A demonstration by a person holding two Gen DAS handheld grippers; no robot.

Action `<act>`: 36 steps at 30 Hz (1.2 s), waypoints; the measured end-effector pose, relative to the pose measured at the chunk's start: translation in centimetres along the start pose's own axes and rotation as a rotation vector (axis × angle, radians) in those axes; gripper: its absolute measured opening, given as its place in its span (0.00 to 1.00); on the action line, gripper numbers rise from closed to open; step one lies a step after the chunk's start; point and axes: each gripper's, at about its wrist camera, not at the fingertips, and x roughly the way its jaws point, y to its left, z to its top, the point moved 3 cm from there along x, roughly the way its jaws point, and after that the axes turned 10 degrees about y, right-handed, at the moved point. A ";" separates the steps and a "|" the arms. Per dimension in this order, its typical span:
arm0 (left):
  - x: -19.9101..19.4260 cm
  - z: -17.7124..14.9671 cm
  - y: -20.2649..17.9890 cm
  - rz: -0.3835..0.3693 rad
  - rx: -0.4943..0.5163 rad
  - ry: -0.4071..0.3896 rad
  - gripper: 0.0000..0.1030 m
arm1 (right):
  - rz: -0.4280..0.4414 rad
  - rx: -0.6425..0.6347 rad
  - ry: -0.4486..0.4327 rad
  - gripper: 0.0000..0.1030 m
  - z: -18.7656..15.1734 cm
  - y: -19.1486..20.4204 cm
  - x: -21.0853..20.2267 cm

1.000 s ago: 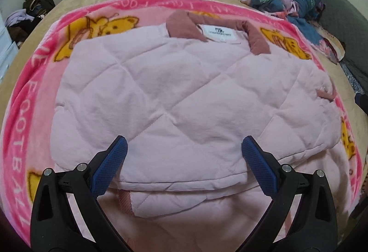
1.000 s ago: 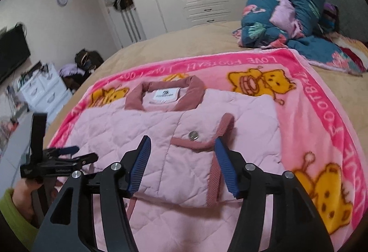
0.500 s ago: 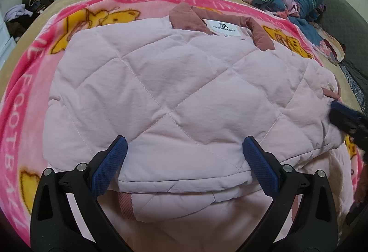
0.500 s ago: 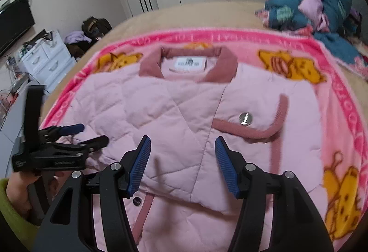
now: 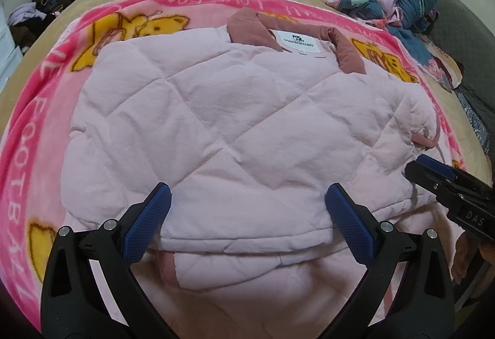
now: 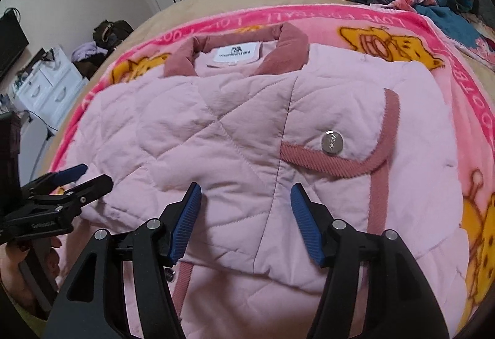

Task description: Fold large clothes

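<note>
The left gripper [image 5: 247, 215] is hovering released, jaws spread wide with nothing between them, over the near folded edge of the pink quilted jacket [image 5: 216, 128], toward its left end. The jacket is lying partly folded on the pink cartoon blanket [image 6: 433, 38], collar [image 6: 287, 51] at the far side. Right of the left gripper, the right gripper [image 6: 246, 215] is hanging released over the same near edge, its jaws having just been opening, with nothing between them.

Right tongs [image 6: 246, 221] lower, slightly wider.
</note>
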 end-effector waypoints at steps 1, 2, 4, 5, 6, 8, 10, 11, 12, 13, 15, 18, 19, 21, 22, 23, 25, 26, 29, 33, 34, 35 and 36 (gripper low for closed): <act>-0.2 0.0 0.0 -0.008 -0.004 -0.001 0.92 | 0.005 0.002 -0.010 0.61 -0.2 0.1 -0.5; -0.5 -0.1 0.0 -0.015 -0.007 -0.002 0.92 | 0.008 0.003 -0.017 0.65 -0.4 0.1 -0.9; -1.1 -0.2 -0.2 -0.023 -0.010 -0.006 0.92 | 0.016 0.002 -0.036 0.70 -0.8 0.2 -1.8; -1.3 -0.3 -0.2 -0.026 -0.013 -0.008 0.92 | 0.016 0.000 -0.044 0.74 -0.9 0.3 -2.2; -1.7 -0.4 -0.3 -0.030 -0.014 -0.010 0.92 | 0.015 0.000 -0.054 0.78 -1.1 0.3 -2.7; -2.3 -0.6 -0.5 -0.037 -0.013 -0.016 0.92 | 0.012 0.005 -0.072 0.84 -1.3 0.3 -3.5; -2.8 -0.8 -0.8 -0.036 -0.009 -0.022 0.92 | 0.020 0.013 -0.089 0.85 -1.5 0.3 -4.4; -3.1 -0.9 -0.9 -0.036 -0.007 -0.026 0.92 | 0.022 0.014 -0.094 0.85 -1.6 0.2 -4.7; -3.3 -1.0 -1.0 -0.036 -0.006 -0.029 0.92 | 0.020 0.015 -0.101 0.85 -1.7 0.2 -5.1; -3.6 -1.0 -1.0 -0.035 -0.006 -0.032 0.92 | 0.020 0.015 -0.103 0.85 -1.8 0.2 -5.3; -4.3 -1.1 -1.2 -0.037 -0.004 -0.040 0.92 | 0.020 0.016 -0.110 0.85 -2.0 0.2 -5.9; -5.3 -1.5 -1.4 -0.032 -0.001 -0.054 0.92 | 0.020 0.019 -0.126 0.85 -2.3 0.2 -6.9; -5.7 -1.6 -1.5 -0.035 0.000 -0.058 0.92 | 0.022 0.018 -0.132 0.85 -2.3 0.3 -7.3; -6.4 -1.9 -1.7 -0.038 0.002 -0.067 0.92 | 0.023 0.014 -0.146 0.85 -2.5 0.6 -8.1; -6.7 -2.0 -1.7 -0.039 0.004 -0.071 0.92 | 0.026 0.011 -0.151 0.85 -2.6 0.7 -8.5; -7.2 -2.2 -1.9 -0.041 0.008 -0.078 0.92 | 0.028 0.010 -0.156 0.85 -2.7 0.8 -8.8; -7.9 -2.4 -2.2 -0.040 0.014 -0.090 0.92 | 0.031 0.006 -0.172 0.85 -3.0 1.1 -9.7; -8.3 -2.5 -2.3 -0.042 0.017 -0.096 0.92 | 0.035 0.003 -0.179 0.85 -3.0 1.3 -10.0; -9.4 -2.9 -2.6 -0.041 0.023 -0.117 0.92 | 0.041 -0.006 -0.197 0.85 -3.6 1.8 -11.4; -10.5 -3.4 -3.0 -0.039 0.031 -0.133 0.92 | 0.041 -0.016 -0.218 0.85 -4.1 2.3 -12.8; -10.8 -3.5 -3.1 -0.038 0.033 -0.138 0.92 | 0.042 -0.017 -0.226 0.85 -4.4 2.4 -13.4; -11.1 -3.7 -3.2 -0.037 0.036 -0.143 0.92 | 0.041 -0.018 -0.230 0.85 -4.4 2.4 -13.6; -11.5 -3.9 -3.3 -0.037 0.038 -0.149 0.92 | 0.038 -0.019 -0.237 0.86 -4.6 2.4 -14.1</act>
